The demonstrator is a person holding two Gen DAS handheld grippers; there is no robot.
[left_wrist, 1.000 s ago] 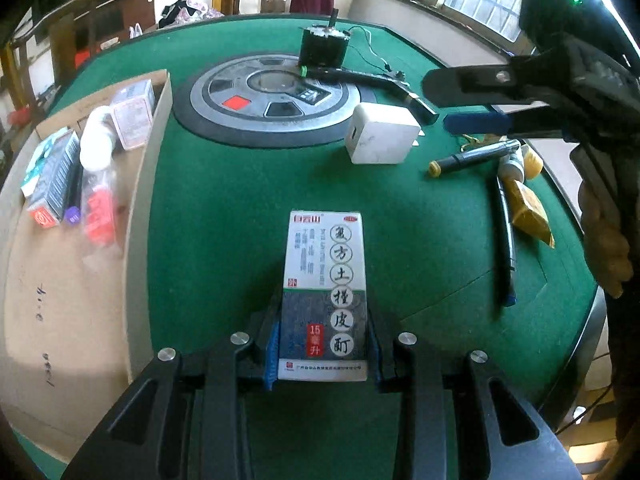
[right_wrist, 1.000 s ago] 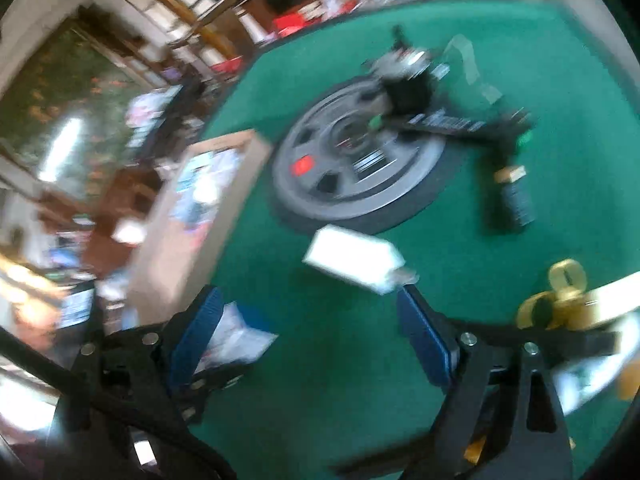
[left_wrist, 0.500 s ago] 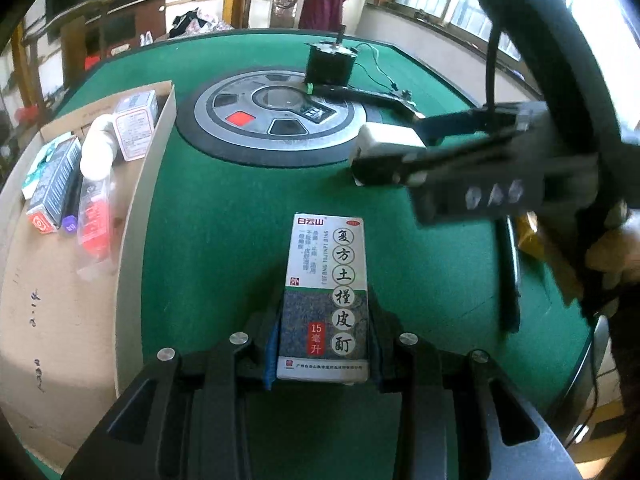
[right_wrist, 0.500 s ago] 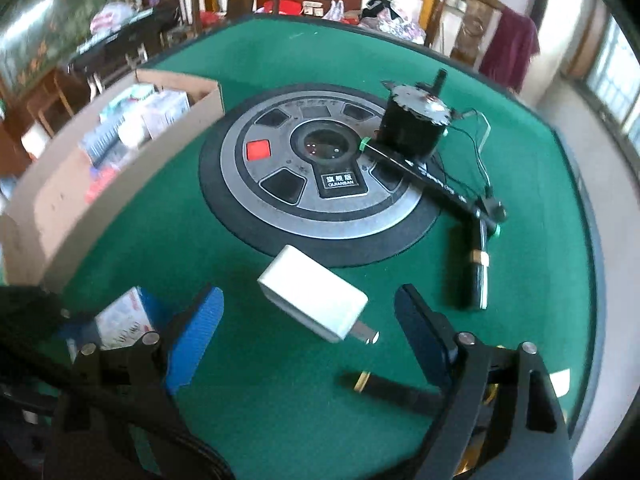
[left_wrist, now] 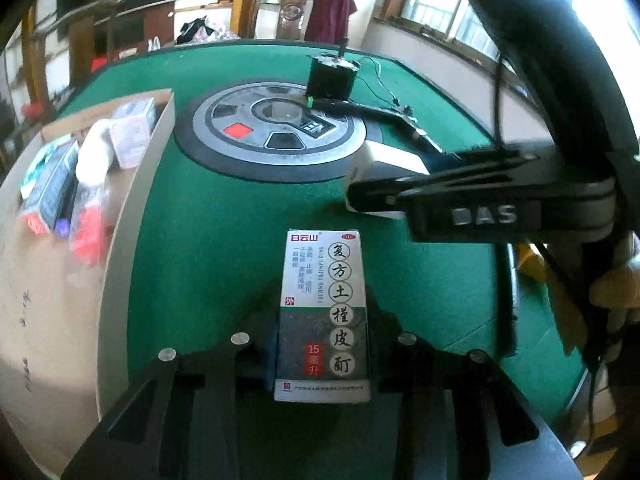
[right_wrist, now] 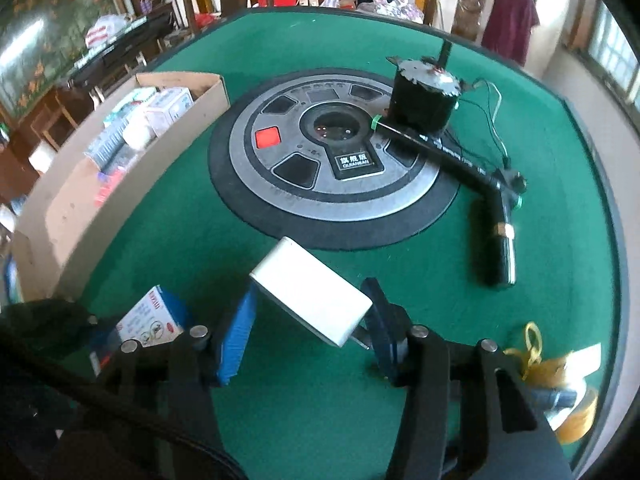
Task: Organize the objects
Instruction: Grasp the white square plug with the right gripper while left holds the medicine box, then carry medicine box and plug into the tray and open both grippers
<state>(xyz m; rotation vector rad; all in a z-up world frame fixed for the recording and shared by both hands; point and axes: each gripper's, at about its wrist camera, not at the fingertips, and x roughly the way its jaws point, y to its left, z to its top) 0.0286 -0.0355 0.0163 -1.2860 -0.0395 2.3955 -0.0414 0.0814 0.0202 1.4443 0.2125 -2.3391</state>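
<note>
Jaws of my right hand-held gripper (right_wrist: 308,336) have just been closing around the white charger (right_wrist: 312,296) on the green tabletop (right_wrist: 520,320); my left hand-held gripper (left_wrist: 324,344) clamps the medicine box (left_wrist: 324,312).

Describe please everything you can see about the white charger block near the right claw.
The white charger block is a smooth, glossy, plastic-looking box with rounded edges and a metal plug prong at its near-right end. It sits tilted, diagonal between the blue pads of the right claw, whose jaws have just been closing; both pads appear to touch it. It is above the green felt table, near the dark round centre panel's edge. From the left wrist view it is partly hidden behind that claw.
</note>
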